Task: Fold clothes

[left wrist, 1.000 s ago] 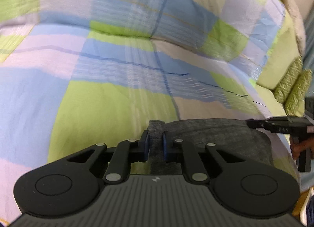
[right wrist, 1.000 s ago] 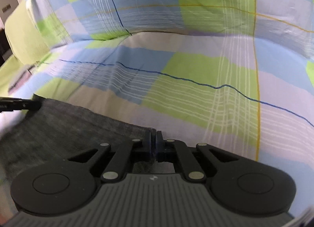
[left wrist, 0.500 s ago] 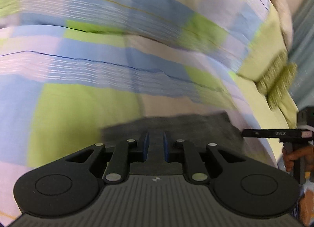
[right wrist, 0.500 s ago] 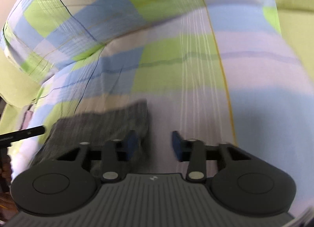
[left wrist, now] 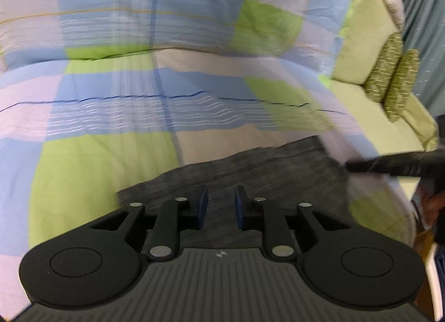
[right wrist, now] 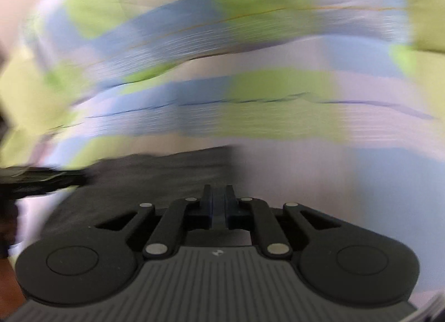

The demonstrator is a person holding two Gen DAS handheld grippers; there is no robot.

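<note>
My left gripper [left wrist: 221,206] hangs open over the dark grey garment [left wrist: 250,171], which lies flat on the checked bedsheet [left wrist: 111,105]. Right gripper [right wrist: 218,205] looks pinched closed, gripping nothing I can make out, pretty blurry.

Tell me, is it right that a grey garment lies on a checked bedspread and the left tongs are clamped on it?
Not quite. The grey garment does lie on the checked bedspread, but the left tongs are open, not clamped: the left wrist view shows a clear gap between the blue pads, with the cloth lying loose beneath.
</note>
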